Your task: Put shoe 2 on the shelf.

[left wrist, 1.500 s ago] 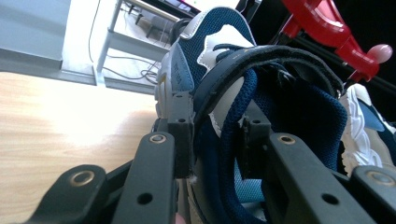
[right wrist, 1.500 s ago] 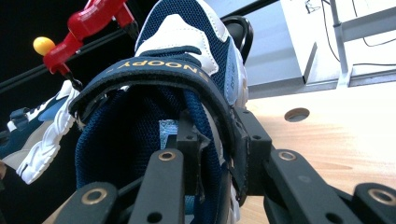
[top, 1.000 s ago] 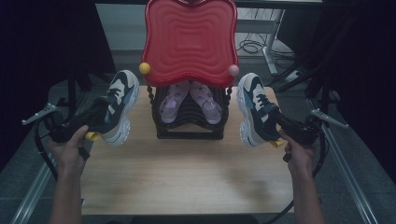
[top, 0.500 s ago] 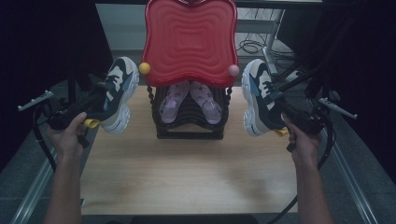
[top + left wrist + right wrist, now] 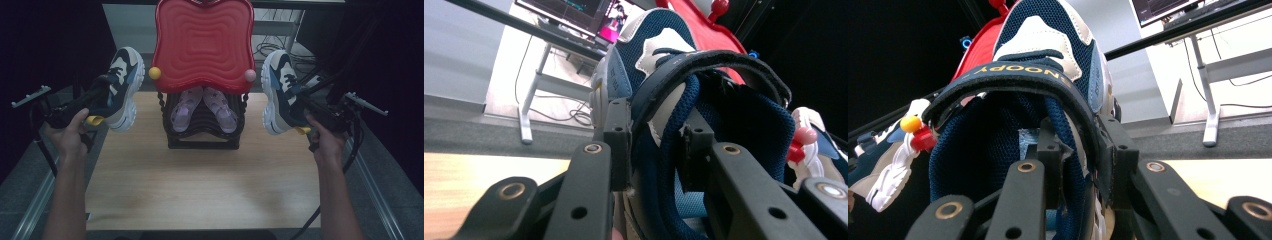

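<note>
Each gripper, the left gripper (image 5: 102, 97) and the right gripper (image 5: 300, 107), clamps the collar of a sneaker, the left sneaker (image 5: 122, 85) and the right sneaker (image 5: 277, 90), which should stay level and clear the red rack (image 5: 202, 42) between them, both higher than a second ago.

A light wooden table (image 5: 200, 185) with a pale grain carries the scene, its long edges running beside grey metal rails. Toward the far middle of the top stands a black shoe rack (image 5: 204, 125), resting directly on the wood. A pair of pink sandals (image 5: 202, 107) sits in the rack, toes pointing toward the near edge, under a red wavy panel (image 5: 202, 45).
</note>
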`<action>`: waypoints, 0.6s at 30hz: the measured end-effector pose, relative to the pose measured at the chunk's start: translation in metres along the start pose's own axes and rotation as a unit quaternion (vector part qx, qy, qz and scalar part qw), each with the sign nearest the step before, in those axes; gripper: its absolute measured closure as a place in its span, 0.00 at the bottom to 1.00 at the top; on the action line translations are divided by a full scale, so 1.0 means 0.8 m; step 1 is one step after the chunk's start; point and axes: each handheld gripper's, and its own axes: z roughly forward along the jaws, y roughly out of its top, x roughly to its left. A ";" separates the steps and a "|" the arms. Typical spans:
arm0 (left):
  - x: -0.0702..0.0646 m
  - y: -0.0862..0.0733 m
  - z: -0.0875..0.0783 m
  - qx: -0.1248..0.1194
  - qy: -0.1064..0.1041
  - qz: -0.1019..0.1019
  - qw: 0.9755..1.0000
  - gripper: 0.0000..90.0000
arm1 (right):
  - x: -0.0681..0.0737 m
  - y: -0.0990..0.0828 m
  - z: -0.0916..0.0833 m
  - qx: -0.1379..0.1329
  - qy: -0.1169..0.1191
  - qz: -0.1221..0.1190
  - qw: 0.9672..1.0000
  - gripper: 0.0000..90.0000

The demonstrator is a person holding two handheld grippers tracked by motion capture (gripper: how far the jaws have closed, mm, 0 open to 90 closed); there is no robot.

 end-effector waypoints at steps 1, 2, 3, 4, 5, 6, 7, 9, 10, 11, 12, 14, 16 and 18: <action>-0.001 0.002 0.001 -0.001 0.000 0.001 1.000 0.80 | 0.000 0.001 0.001 -0.001 0.000 -0.001 1.000 0.83; -0.002 0.004 0.001 -0.002 0.000 0.000 1.000 0.80 | 0.002 0.003 0.002 -0.001 0.000 -0.001 1.000 0.83; -0.003 0.007 0.001 -0.002 0.001 0.003 1.000 0.80 | 0.003 0.005 0.003 0.000 0.000 -0.001 1.000 0.83; -0.004 0.009 0.002 -0.004 0.001 0.003 1.000 0.80 | 0.004 0.006 0.004 -0.001 0.000 -0.002 1.000 0.83; -0.005 0.011 0.002 -0.005 0.001 0.003 1.000 0.80 | 0.005 0.008 0.005 -0.001 -0.001 -0.004 1.000 0.83; -0.006 0.013 0.002 -0.006 0.001 0.005 1.000 0.80 | 0.006 0.010 0.005 -0.001 -0.001 -0.006 1.000 0.83; -0.007 0.016 0.003 -0.007 0.001 0.006 1.000 0.80 | 0.007 0.013 0.006 -0.002 -0.001 -0.006 1.000 0.83; -0.010 0.021 0.004 -0.012 -0.001 0.004 1.000 0.80 | 0.010 0.017 0.007 -0.003 -0.001 -0.005 1.000 0.83; -0.011 0.023 0.004 -0.013 -0.003 0.005 1.000 0.80 | 0.011 0.020 0.007 -0.004 0.000 -0.005 1.000 0.83; -0.012 0.025 0.004 -0.014 -0.004 0.005 1.000 0.80 | 0.013 0.022 0.008 -0.004 0.001 -0.005 1.000 0.83; -0.014 0.028 0.005 -0.016 -0.005 0.005 1.000 0.80 | 0.014 0.025 0.008 -0.004 0.002 -0.006 1.000 0.83; -0.017 0.033 0.007 -0.017 -0.009 0.004 1.000 0.80 | 0.018 0.031 0.010 -0.004 0.003 -0.008 1.000 0.83; -0.021 0.038 0.009 -0.019 -0.010 0.006 1.000 0.80 | 0.022 0.037 0.011 -0.006 0.003 -0.013 1.000 0.83; -0.026 0.044 0.010 -0.021 -0.011 0.008 1.000 0.80 | 0.027 0.044 0.012 -0.007 0.005 -0.014 1.000 0.83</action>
